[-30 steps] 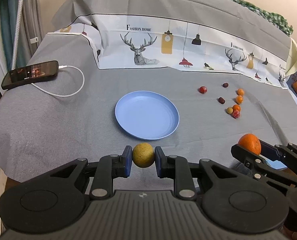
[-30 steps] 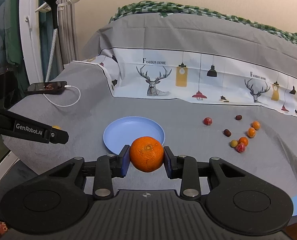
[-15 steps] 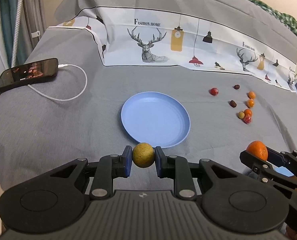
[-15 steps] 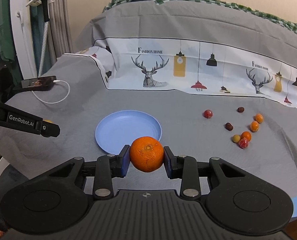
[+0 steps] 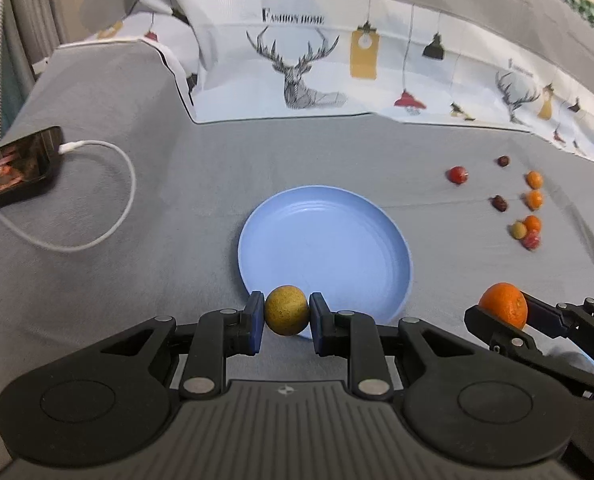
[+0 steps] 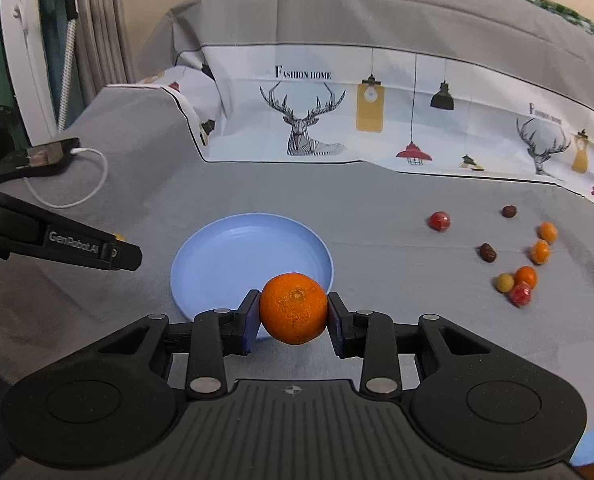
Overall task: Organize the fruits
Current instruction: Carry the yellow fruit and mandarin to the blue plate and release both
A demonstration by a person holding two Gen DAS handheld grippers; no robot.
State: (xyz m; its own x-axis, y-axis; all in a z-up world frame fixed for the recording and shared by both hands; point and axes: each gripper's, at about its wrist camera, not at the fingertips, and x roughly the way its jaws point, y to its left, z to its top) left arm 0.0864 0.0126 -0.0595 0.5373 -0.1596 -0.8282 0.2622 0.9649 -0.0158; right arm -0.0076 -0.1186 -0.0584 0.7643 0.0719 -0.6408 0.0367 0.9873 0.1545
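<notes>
My left gripper is shut on a small yellow-brown round fruit, held over the near rim of the light blue plate. My right gripper is shut on an orange at the near right edge of the same plate. In the left wrist view the orange and the right gripper show at lower right. Several small fruits lie loose on the grey cloth to the right: red, dark brown, orange, yellow.
A phone with a white cable lies at the left of the grey cloth. A raised fold with a deer print stands behind the plate. A white pole and curtains stand at far left.
Both grippers have moved forward and down toward the plate, each keeping its fruit. The plate and the loose fruits look closer and larger now.
</notes>
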